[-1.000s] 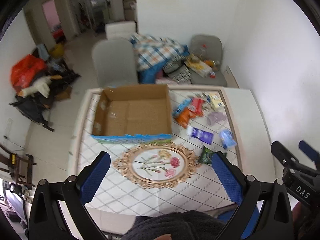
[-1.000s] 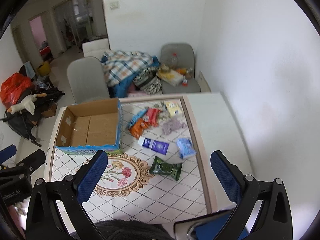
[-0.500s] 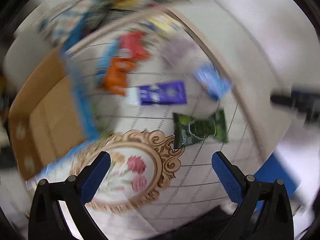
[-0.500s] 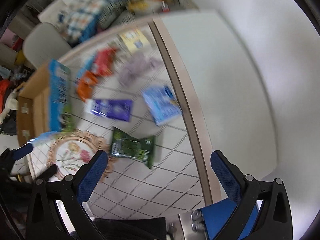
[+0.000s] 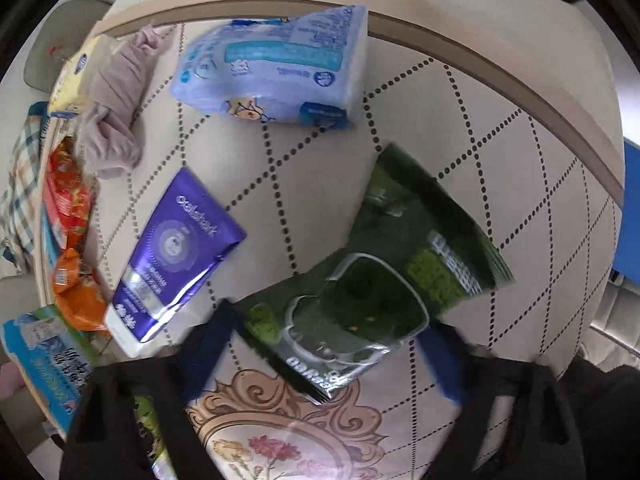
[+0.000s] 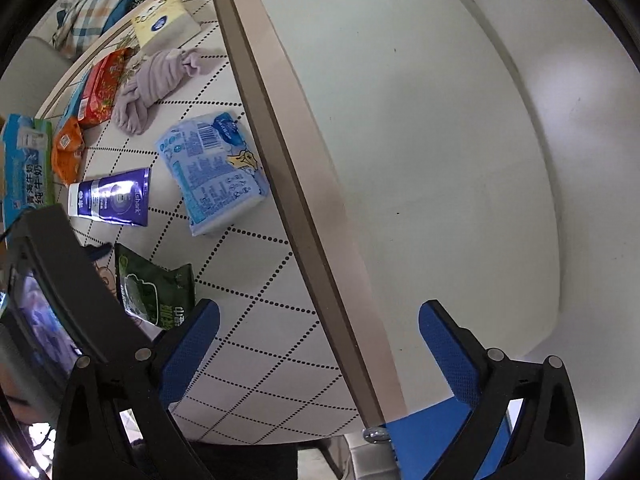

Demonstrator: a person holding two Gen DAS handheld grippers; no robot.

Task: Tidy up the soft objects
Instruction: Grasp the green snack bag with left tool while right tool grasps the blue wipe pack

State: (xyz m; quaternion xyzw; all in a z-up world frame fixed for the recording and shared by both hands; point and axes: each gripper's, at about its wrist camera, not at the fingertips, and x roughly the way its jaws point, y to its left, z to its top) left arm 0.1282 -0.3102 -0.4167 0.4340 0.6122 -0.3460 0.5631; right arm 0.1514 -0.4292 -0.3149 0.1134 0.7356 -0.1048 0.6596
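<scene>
My left gripper is open, low over the table, its blue fingers on either side of a dark green wipes pack, not closed on it. A purple tube, a light blue tissue pack and a mauve cloth lie beyond. My right gripper is open and empty above the table's right border. In its view the green pack, the purple tube, the blue tissue pack and the cloth show at left, with the left gripper's body beside the green pack.
Red and orange snack packs and a yellow tissue pack lie at the far left. The cardboard box's blue printed side stands by them. The table's tan border runs diagonally, with white wall to its right.
Both grippers have dropped from a high view of the room down close to the table. The left one now straddles the green pack. Both stay open.
</scene>
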